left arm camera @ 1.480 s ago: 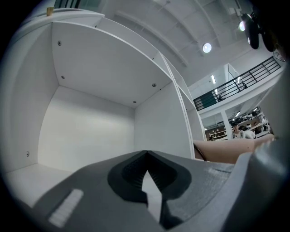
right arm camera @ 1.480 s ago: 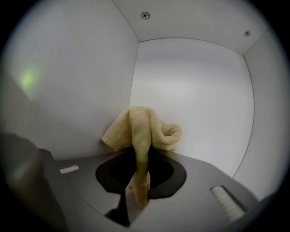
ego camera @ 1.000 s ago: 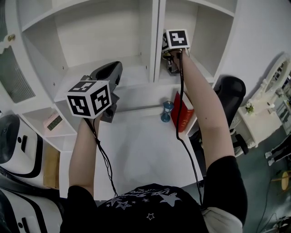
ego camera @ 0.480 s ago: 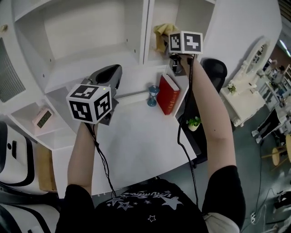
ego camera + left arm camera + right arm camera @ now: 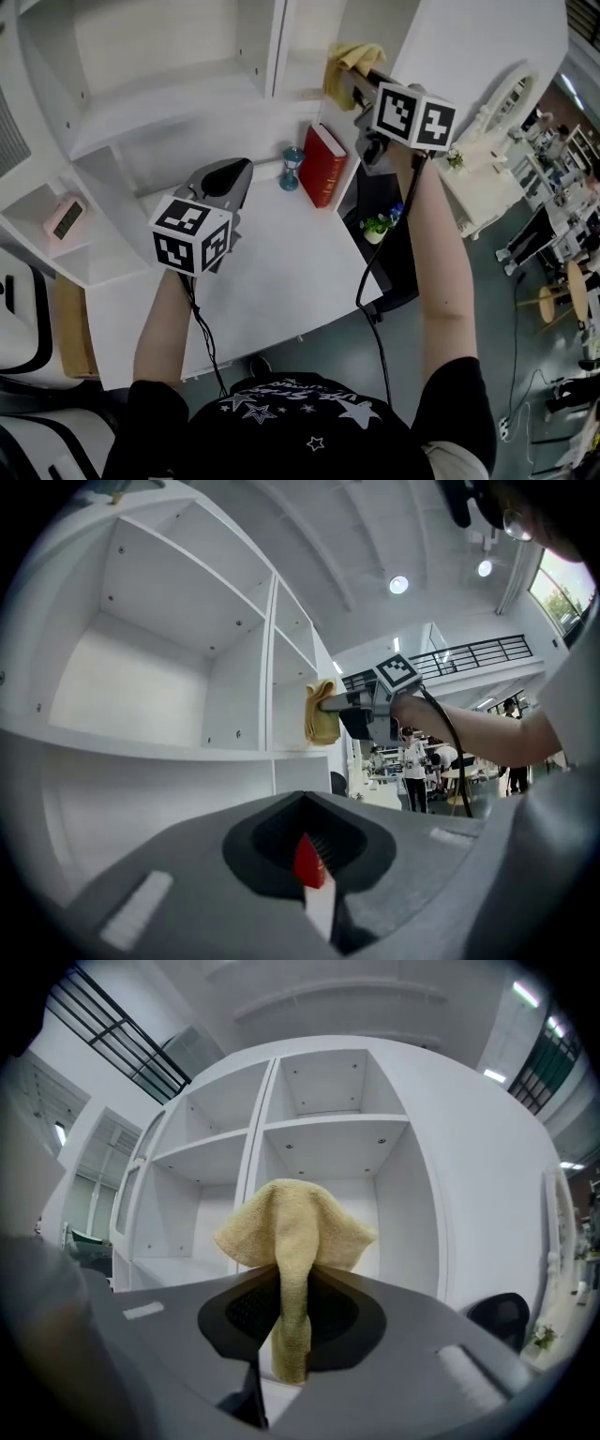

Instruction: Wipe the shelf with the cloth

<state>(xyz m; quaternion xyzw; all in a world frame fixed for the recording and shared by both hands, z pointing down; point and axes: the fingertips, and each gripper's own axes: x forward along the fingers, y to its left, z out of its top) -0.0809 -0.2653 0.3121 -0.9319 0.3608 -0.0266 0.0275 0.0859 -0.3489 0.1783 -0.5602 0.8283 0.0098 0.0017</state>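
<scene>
My right gripper (image 5: 354, 86) is shut on a yellow cloth (image 5: 345, 58), which bunches above the jaws and hangs down between them (image 5: 292, 1241). It holds the cloth in the air before the right-hand column of the white shelf unit (image 5: 169, 112), just outside its front edge. In the right gripper view the open compartments (image 5: 330, 1121) lie straight ahead, beyond the cloth. My left gripper (image 5: 228, 176) is shut and holds nothing, low over the white desk. The left gripper view shows the cloth (image 5: 322, 726) and the right gripper (image 5: 349, 703) at the divider.
A red book (image 5: 323, 164) and a blue hourglass (image 5: 293, 169) stand on the desk (image 5: 272, 272) under the shelves. A pink clock (image 5: 66, 217) sits in a low left compartment. A small plant (image 5: 379, 226) and a black chair lie beyond the desk's right edge.
My right gripper has drawn back out of the right compartment, and the cloth now shows at the shelf front. The head view has swung right. My left gripper stays over the desk.
</scene>
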